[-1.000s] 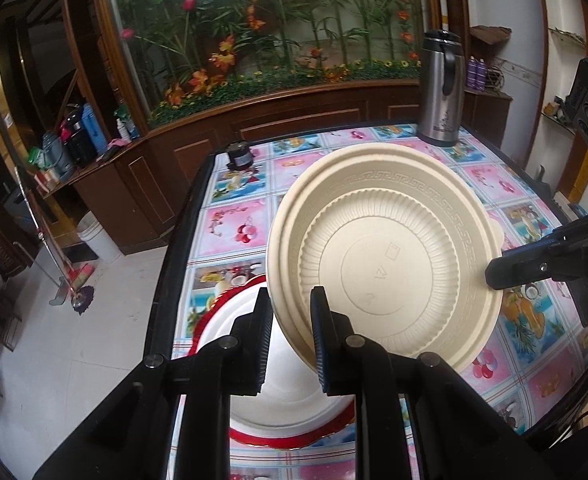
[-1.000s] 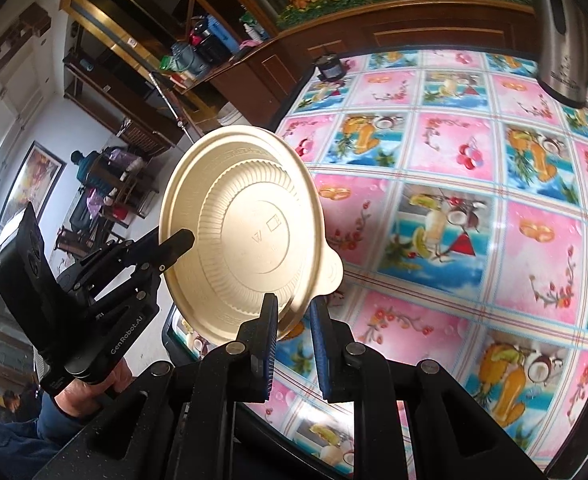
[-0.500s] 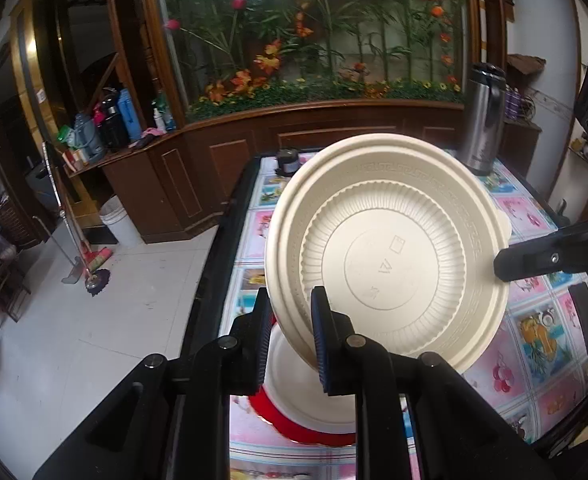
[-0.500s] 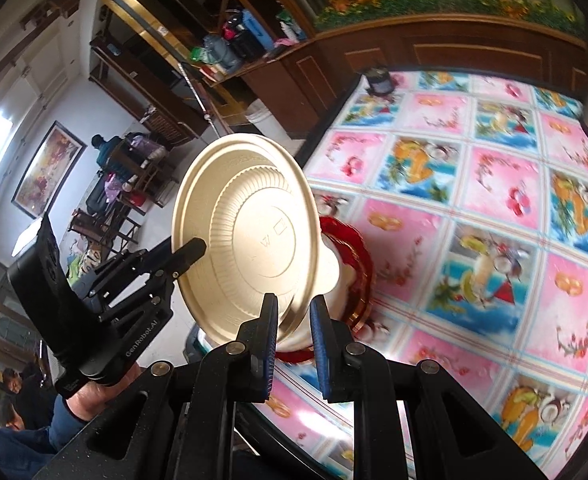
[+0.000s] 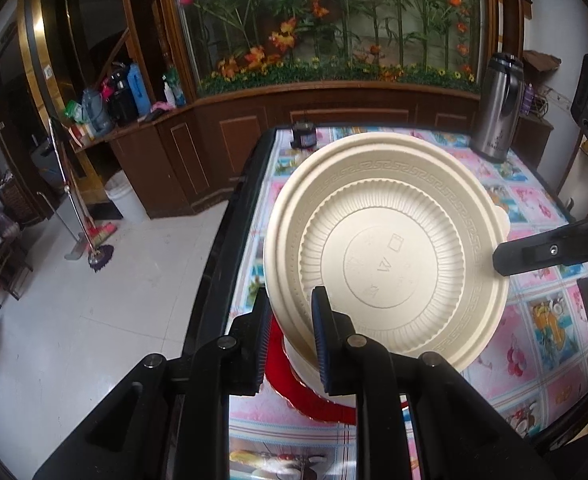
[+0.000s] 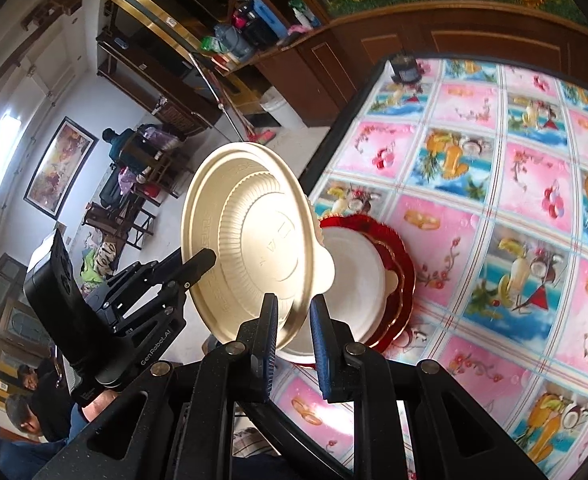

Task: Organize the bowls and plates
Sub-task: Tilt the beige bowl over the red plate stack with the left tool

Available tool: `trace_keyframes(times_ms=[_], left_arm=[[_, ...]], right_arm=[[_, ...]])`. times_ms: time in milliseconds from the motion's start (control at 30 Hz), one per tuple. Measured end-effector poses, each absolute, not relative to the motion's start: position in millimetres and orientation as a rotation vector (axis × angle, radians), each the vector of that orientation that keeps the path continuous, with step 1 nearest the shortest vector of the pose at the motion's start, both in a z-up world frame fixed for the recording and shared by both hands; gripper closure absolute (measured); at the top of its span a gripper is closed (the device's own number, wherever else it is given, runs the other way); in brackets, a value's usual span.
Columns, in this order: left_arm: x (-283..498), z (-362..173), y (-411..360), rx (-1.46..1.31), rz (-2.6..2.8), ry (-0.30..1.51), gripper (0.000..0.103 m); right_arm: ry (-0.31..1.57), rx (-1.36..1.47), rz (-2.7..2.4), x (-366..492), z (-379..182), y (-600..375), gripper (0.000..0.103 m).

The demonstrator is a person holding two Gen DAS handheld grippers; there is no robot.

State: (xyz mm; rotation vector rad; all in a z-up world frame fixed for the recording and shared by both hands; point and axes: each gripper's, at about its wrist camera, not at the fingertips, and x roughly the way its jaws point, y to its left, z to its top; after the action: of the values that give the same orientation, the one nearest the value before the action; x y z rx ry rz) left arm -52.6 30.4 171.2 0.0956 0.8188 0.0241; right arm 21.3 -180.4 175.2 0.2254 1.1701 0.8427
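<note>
Beige bowl [image 5: 386, 256] carried upside down, pinched at opposite rims by left claw [image 5: 290, 336] and right claw [image 6: 292, 334], tilted over white dish [image 6: 354, 276] on red plate [image 6: 398, 256] for stacking.

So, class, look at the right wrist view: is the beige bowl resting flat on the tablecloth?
No: the beige bowl is held tilted in the air, its rim pinched by the right gripper and the left gripper.

Matte black left claw [image 6: 200, 262] with silver screws, white "GenRobot.AI" lettering, blue-edged pads.
</note>
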Motion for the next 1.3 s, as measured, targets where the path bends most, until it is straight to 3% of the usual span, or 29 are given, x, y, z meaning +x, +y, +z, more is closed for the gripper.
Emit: trace_keyframes(times_ms=[433, 1300], left_arm=[[-41.4, 133.8, 31.3, 0.104, 0.003, 0.938, 0.085], [-32.0, 119.3, 35.4, 0.099, 0.018, 0.975, 0.084]], right_arm=[[1.348, 0.284, 0.777, 33.6, 109.6, -178.6, 0.084], [1.381, 0.286, 0.771, 38.9, 97.5, -174.5, 0.082]])
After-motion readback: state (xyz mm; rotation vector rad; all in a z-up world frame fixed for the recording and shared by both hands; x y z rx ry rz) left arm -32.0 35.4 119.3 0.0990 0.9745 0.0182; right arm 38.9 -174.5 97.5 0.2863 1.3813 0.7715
